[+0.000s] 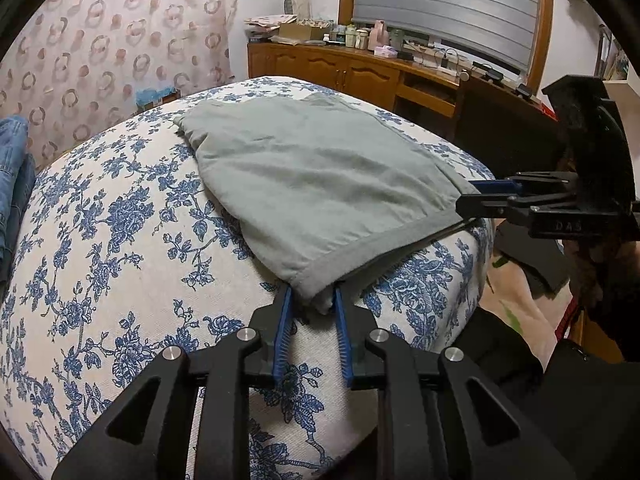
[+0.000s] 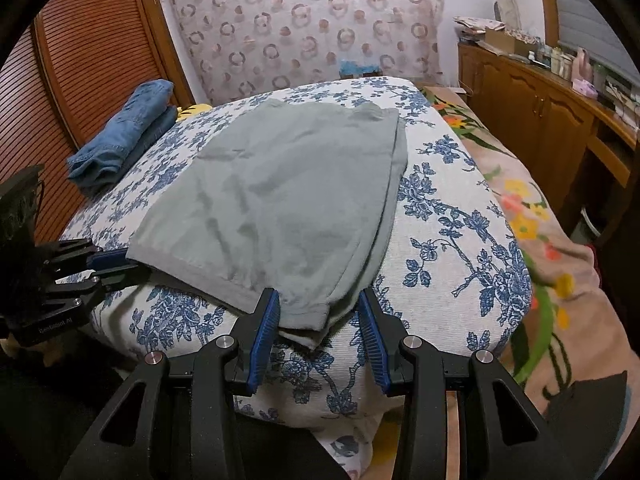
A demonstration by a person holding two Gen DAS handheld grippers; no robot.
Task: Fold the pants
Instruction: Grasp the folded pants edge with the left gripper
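Observation:
Grey pants (image 1: 312, 184) lie folded flat on a bed with a blue-flowered cover (image 1: 120, 240). In the left wrist view my left gripper (image 1: 312, 304) is shut on the pants' near corner, which bunches between the blue pads (image 1: 285, 320). From the right wrist view the left gripper (image 2: 120, 266) sits at the near-left corner of the pants (image 2: 280, 200). My right gripper (image 2: 318, 312) stands open around the other near corner; that corner lies loose between the pads (image 2: 266, 320). The right gripper (image 1: 480, 196) also shows at the pants' hem on the right of the left wrist view.
Folded blue jeans (image 2: 120, 140) rest at the bed's far left by a wooden slatted door (image 2: 88, 60). A wooden sideboard (image 1: 360, 72) crowded with small items runs along the right. A flowered blanket (image 2: 532, 220) covers the lower surface right of the bed.

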